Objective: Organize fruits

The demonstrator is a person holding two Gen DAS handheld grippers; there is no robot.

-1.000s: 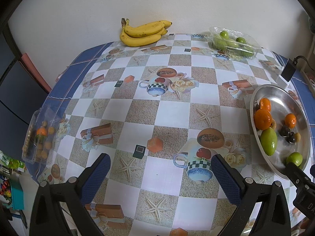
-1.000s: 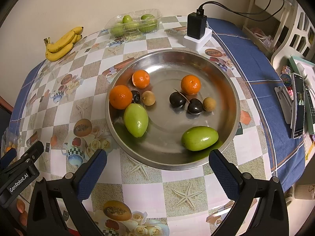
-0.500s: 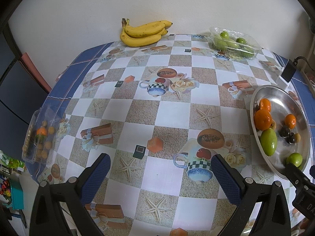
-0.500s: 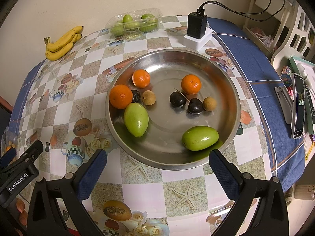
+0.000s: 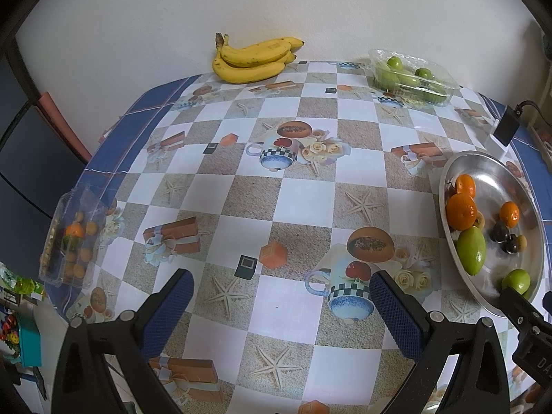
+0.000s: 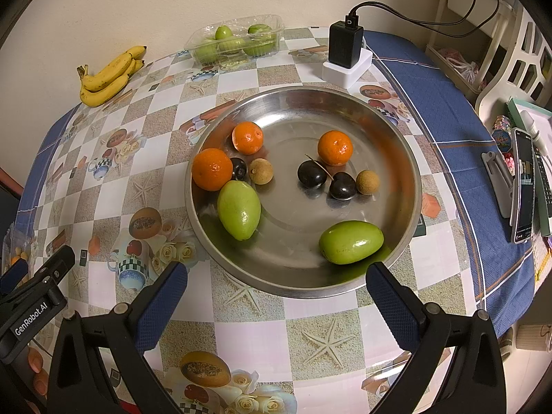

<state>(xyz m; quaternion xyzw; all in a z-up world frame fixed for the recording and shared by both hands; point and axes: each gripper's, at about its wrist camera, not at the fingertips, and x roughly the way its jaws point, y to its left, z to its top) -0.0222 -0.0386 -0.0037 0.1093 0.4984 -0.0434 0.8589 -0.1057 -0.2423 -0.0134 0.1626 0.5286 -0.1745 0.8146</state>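
Nothing has shifted in the last second: both grippers hover where they were and the fruit lies the same. Nearest, the right gripper (image 6: 276,293) hangs over the table's front edge with its fingers spread and nothing between them, aimed at the steel bowl (image 6: 412,176) as if choosing a piece. The left gripper (image 5: 281,300) is likewise spread and bare over open tablecloth (image 5: 241,203); its side reads "GenRobot.AI" in the right view. In the bowl, a green mango (image 6: 350,241) lies by the near rim, another (image 6: 238,208) to the left, then cherries (image 6: 327,179), longans (image 6: 367,182) and three oranges (image 6: 212,169), mixed rather than grouped, which fits sorting either half done or about to start. At the left edge sits a clear box (image 5: 70,238) of small orange fruit. By the far edge lie bananas (image 5: 255,58), a tray of green fruit (image 6: 238,39) and a charger (image 6: 345,46)
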